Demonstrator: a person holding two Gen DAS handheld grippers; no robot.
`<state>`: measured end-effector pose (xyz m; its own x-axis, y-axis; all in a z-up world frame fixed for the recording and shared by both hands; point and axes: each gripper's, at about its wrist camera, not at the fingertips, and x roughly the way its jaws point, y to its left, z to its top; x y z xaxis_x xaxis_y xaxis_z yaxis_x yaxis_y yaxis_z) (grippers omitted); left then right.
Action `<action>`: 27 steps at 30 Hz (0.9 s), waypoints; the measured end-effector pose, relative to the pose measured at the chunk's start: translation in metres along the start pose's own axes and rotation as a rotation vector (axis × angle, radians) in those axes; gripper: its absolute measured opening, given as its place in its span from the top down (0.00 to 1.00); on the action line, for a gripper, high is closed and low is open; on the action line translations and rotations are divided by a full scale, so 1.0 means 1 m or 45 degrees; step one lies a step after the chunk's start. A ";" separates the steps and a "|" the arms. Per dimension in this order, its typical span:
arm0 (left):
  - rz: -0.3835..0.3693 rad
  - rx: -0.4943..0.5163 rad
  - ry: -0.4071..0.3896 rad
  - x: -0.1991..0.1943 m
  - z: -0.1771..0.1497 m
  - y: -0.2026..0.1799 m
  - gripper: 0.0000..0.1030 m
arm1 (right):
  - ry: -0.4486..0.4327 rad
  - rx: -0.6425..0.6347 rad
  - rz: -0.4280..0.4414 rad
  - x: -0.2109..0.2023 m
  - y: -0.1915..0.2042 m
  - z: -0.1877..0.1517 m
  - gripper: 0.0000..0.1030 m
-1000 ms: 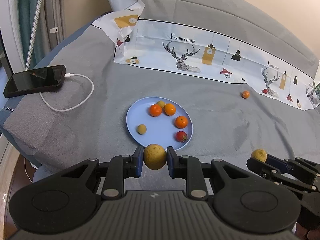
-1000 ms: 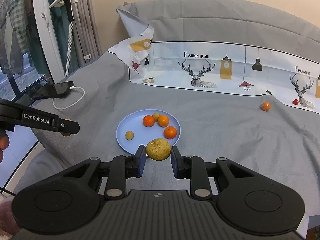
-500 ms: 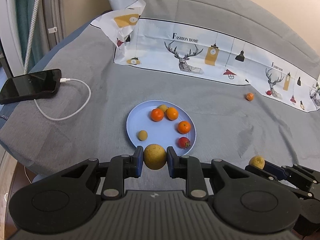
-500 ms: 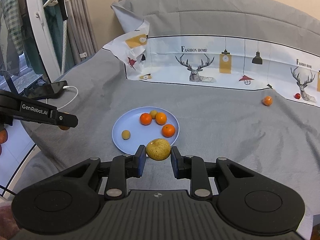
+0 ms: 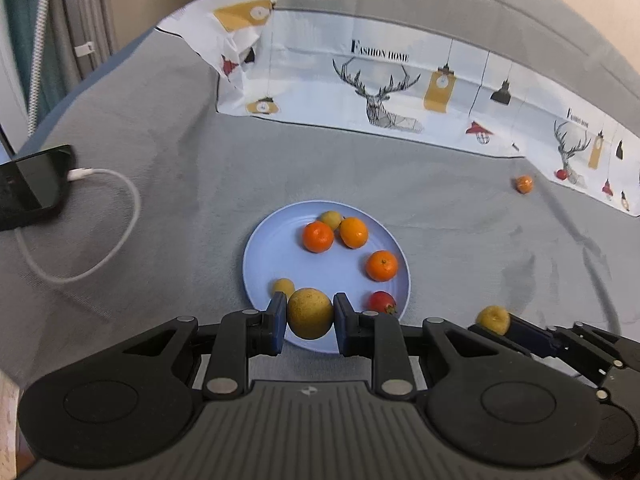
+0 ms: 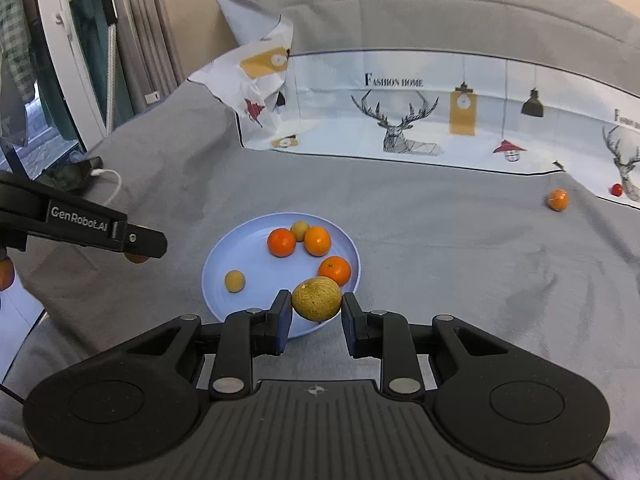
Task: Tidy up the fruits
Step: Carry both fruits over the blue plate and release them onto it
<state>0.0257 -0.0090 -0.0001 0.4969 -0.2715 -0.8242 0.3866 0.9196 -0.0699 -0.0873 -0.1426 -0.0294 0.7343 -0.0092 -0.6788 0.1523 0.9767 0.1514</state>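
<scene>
- Left gripper (image 5: 310,319) was clamped on a round yellow-brown fruit (image 5: 310,314) over the near rim of the blue plate (image 5: 264,248); its skin looked dull and speckled.
- Right gripper (image 6: 316,312) pinched a second yellowish fruit (image 6: 317,298), an oval with its long axis running across from pad to pad, above the plate's near right edge.
- On the plate lay three oranges (image 5: 317,236), two small yellow fruits (image 5: 283,286) and one red fruit (image 5: 381,302).
- One stray orange (image 6: 558,199) sat well apart on the grey cover (image 6: 440,232).
</scene>
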 end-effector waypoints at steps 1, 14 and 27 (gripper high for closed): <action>0.007 0.006 0.004 0.007 0.002 -0.001 0.74 | 0.010 -0.002 0.005 0.009 0.000 0.001 0.73; 0.099 0.089 0.114 0.108 0.022 -0.005 0.74 | 0.144 -0.063 0.046 0.101 -0.003 0.009 0.73; 0.122 0.098 0.155 0.141 0.031 0.001 0.31 | 0.211 -0.159 0.078 0.146 0.005 0.015 0.71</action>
<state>0.1207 -0.0549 -0.0985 0.4381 -0.1427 -0.8875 0.4028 0.9138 0.0519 0.0301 -0.1427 -0.1173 0.6195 0.0759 -0.7813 0.0200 0.9935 0.1124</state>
